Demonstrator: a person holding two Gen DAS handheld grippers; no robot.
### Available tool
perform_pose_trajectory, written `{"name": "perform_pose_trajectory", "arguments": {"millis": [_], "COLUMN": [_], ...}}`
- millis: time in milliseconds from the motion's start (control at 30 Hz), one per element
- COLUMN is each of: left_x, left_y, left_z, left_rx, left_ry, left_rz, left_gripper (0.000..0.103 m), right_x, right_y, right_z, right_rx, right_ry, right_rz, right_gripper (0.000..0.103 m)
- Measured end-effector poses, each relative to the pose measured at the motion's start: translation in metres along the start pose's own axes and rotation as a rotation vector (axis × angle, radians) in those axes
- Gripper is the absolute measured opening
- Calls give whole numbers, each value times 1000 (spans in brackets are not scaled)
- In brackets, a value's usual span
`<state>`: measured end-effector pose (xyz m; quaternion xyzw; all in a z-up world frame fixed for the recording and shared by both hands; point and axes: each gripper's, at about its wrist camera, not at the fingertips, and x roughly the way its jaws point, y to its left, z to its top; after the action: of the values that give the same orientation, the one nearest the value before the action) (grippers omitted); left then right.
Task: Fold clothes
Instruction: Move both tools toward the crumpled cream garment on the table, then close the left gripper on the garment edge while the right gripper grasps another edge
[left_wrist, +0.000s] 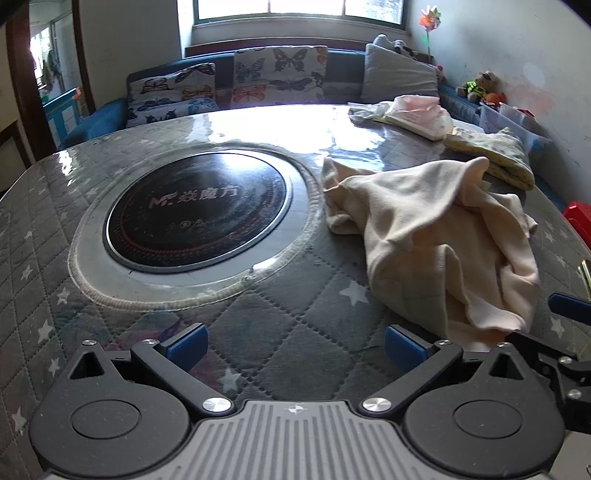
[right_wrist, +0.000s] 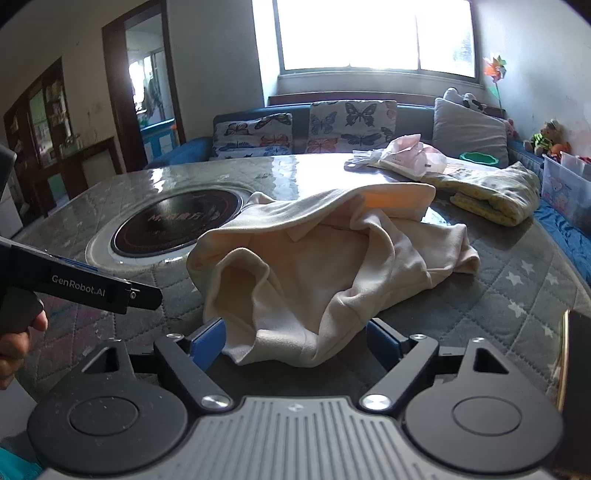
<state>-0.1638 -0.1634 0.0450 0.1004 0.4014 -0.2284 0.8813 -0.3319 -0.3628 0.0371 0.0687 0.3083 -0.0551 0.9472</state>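
My right gripper (right_wrist: 295, 341) stands wide, its blue pads on either side of the near hem of the cream garment (right_wrist: 325, 266). The left pad sits right at the cloth's edge, though I cannot tell whether it touches; the right pad is clear of it, so nothing is pinched. My left gripper (left_wrist: 295, 349) is wide as well and holds nothing, with only the quilted star-print table cover (left_wrist: 280, 314) between its pads.

The cream garment lies crumpled on the cover, just right of my left gripper, one fold propped up like a tent. To its left a round black cooktop (left_wrist: 197, 219) is set into the table (right_wrist: 535, 295), with one edge of the cloth close to its pale ring. Beyond the garment lie a folded yellow patterned piece (right_wrist: 495, 199) and a pink and white heap of clothes (right_wrist: 406, 153) near the far edge.

Behind the table stand a blue sofa with butterfly cushions (right_wrist: 351, 122), a grey pillow (right_wrist: 469, 127) and a bright window (right_wrist: 373, 33). A clear storage box (right_wrist: 565, 188) and a teddy bear (right_wrist: 546, 136) sit at the right.

The window glare washes out the far tabletop. How the garment's folds lie underneath is hidden. My left gripper's arm crosses the right view's left edge, with part of my hand (right_wrist: 18, 339) cut off there.
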Motion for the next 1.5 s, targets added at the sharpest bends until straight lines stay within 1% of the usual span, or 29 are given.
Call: {"name": "perform_pose_trajectory", "arguments": {"millis": [167, 333, 667, 767, 800, 1000, 1033, 1133, 1167, 1233, 1267, 1333, 1400, 1500], "left_x": [1, 6, 12, 9, 8, 4, 4, 5, 6, 8, 9, 12, 16, 24], "left_y": [-5, -11, -20, -19, -19, -20, -21, -27, -29, -34, -37, -43, -49, -59], "left_z": [3, 10, 18, 23, 25, 40, 43, 50, 53, 57, 59, 62, 65, 70], "left_rx": [28, 53, 128, 137, 137, 148, 154, 174, 181, 198, 211, 236, 263, 304], "left_ry": [14, 25, 36, 26, 22, -16, -24, -42, -47, -60, -66, -77, -88, -100], "left_rz": [-16, -45, -62, -59, -62, -78, -83, -92, -97, -104, -106, -111, -116, -119], "left_gripper": [103, 103, 103, 103, 103, 103, 103, 101, 101, 96, 96, 96, 95, 94], "right_x": [-3, -7, -3, -2, -1, 3, 4, 7, 9, 11, 12, 16, 19, 23], "right_y": [-2, -3, -2, -4, -4, -8, -9, -14, -16, -17, -18, -20, -22, -24], "right_z": [-3, -2, 2, 3, 4, 11, 12, 14, 15, 16, 17, 17, 18, 20], "right_rx": [39, 48, 83, 96, 97, 107, 112, 125, 129, 130, 133, 143, 150, 152], "right_ry": [-12, -10, -7, -4, -3, -3, -1, 5, 7, 12, 14, 19, 23, 24], "right_rz": [-24, -52, -121, -121, -120, -126, -127, -130, -130, -134, -134, -130, -130, -129], "right_gripper": [83, 83, 83, 80, 77, 74, 71, 67, 67, 65, 62, 61, 57, 55]}}
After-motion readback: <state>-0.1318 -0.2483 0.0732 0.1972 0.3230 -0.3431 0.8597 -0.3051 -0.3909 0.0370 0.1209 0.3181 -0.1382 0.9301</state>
